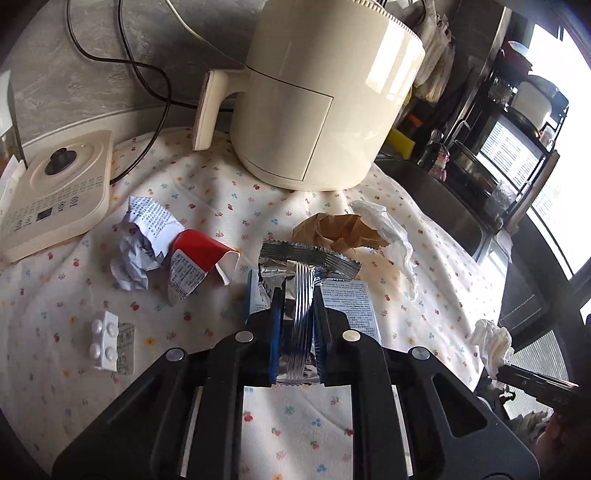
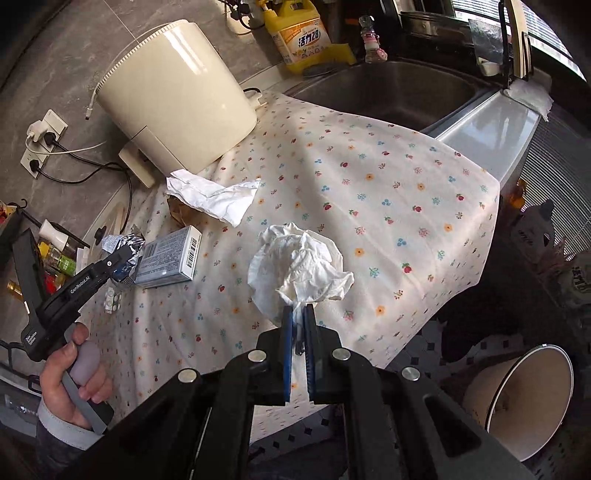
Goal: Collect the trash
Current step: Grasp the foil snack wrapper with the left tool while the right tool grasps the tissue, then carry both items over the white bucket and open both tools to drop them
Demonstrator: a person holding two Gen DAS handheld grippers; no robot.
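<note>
My left gripper (image 1: 297,295) is shut on a silver foil wrapper (image 1: 306,258), which lies over a blue-and-white box (image 1: 354,306) on the flowered cloth (image 1: 207,199). Loose trash lies around it: a crumpled printed paper (image 1: 140,240), a red-and-white wrapper (image 1: 199,258), a white pill blister (image 1: 105,339), brown paper (image 1: 340,229) and a flat white tissue (image 1: 391,232). My right gripper (image 2: 297,310) is shut on a crumpled white tissue (image 2: 299,266) and holds it above the cloth's near right part. The right wrist view shows the left gripper (image 2: 125,254) at the foil, held by a hand (image 2: 74,384).
A cream air fryer (image 1: 317,103) stands at the back of the cloth, and a cream appliance base (image 1: 55,192) at the left with cords behind. A steel sink (image 2: 391,92) and a yellow detergent bottle (image 2: 299,33) lie beyond. A cream bin (image 2: 524,398) stands on the floor, lower right.
</note>
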